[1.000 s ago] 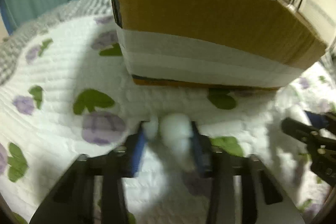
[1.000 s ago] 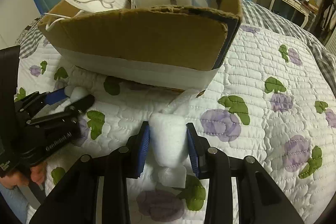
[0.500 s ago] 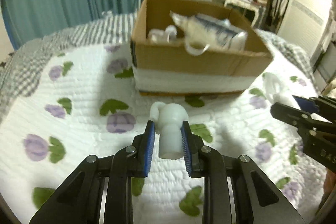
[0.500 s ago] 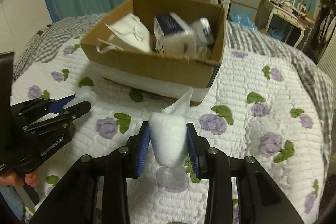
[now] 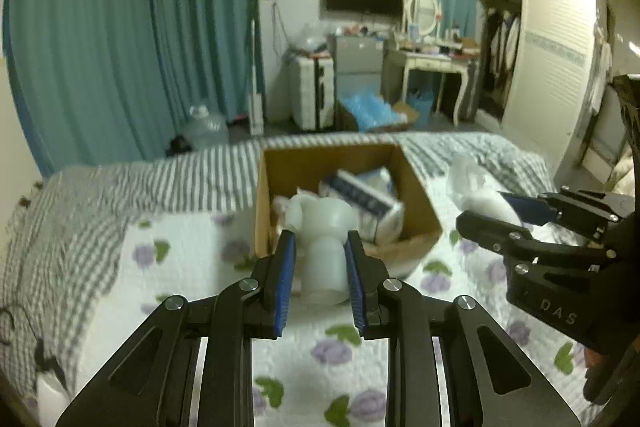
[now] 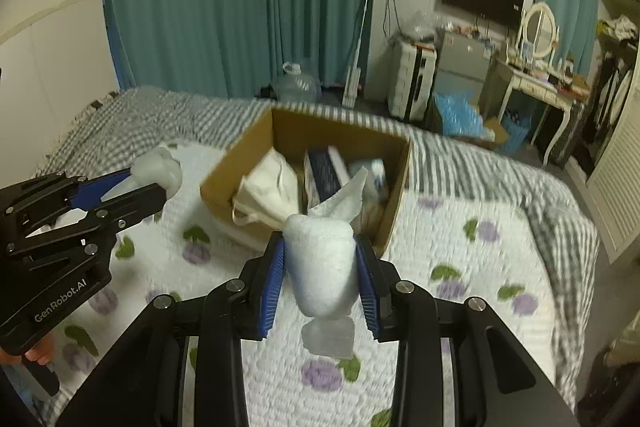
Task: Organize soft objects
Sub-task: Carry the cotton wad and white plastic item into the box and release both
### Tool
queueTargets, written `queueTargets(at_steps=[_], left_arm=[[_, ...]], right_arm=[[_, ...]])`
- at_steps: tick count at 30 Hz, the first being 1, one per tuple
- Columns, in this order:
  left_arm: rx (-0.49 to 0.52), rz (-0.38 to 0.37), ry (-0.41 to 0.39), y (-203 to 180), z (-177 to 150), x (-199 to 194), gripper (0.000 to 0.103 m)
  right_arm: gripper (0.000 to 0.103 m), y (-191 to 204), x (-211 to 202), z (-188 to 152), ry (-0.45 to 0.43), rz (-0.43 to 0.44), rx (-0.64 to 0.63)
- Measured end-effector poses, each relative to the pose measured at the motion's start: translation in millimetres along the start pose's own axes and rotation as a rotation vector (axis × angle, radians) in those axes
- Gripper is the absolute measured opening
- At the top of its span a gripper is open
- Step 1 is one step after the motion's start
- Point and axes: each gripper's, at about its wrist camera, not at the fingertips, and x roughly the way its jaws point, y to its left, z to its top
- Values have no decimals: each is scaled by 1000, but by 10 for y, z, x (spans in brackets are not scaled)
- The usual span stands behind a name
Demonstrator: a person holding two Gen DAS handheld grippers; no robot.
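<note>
left gripper (image 5: pixel 320 251) clenched on a pale foam piece (image 5: pixel 322 247), pads pressing both flanks, long axis running along the fingers, flared end forward. jaws came in tighter on it within the last second. right gripper (image 6: pixel 320 267) clamped on a white foam wad (image 6: pixel 322 263) with a thin sheet tail poking out ahead and a clear scrap hanging beneath. both loads clear of the quilt (image 6: pixel 480 267).

cardboard box (image 6: pixel 392 211) sits open-topped on the quilt towards its far edge, striped blanket (image 5: pixel 160 183) beyond. inside: a white cloth bag (image 6: pixel 268 187) and blue-and-white packs (image 6: pixel 324 171).

key relation: box lies straight ahead of and below both sets of jaws. near wall looks just under each tip; neither gripper clearly the nearer. judgement: carry forward over the rim, then let go.
</note>
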Motion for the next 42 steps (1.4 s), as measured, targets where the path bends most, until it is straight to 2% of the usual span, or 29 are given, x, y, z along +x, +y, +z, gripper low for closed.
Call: queueTargets(at_steps=[6, 12, 19, 25, 27, 30, 32, 35, 38, 39, 42], left_arm=[[25, 29, -32, -24, 267, 160, 24], [22, 29, 2, 31, 397, 593, 25], [9, 6, 83, 125, 414, 1252, 28], [50, 31, 92, 110, 371, 1596, 31], [59, 52, 93, 120, 371, 1673, 37], [42, 63, 77, 191, 389, 1752, 53], [32, 53, 60, 228, 407, 1760, 67], [40, 56, 16, 263, 439, 1721, 77], [43, 68, 6, 302, 464, 1704, 82], [40, 72, 8, 318, 466, 1706, 82], [34, 78, 13, 367, 448, 1700, 82]], right_arm=[[34, -29, 25, 332, -48, -2, -18], [34, -124, 323, 594, -52, -2, -14], [34, -318, 848, 687, -13, -3, -9], [34, -440, 1277, 675, 20, 1, -1], [34, -493, 1399, 695, 27, 6, 6], [34, -540, 1508, 721, 34, 14, 11], [34, -550, 1565, 743, 33, 12, 4], [34, -545, 1618, 782, 30, 15, -1], [35, -560, 1679, 833, 22, 18, 10], [39, -574, 1711, 855, 28, 17, 19], [82, -638, 1771, 922, 35, 20, 69]])
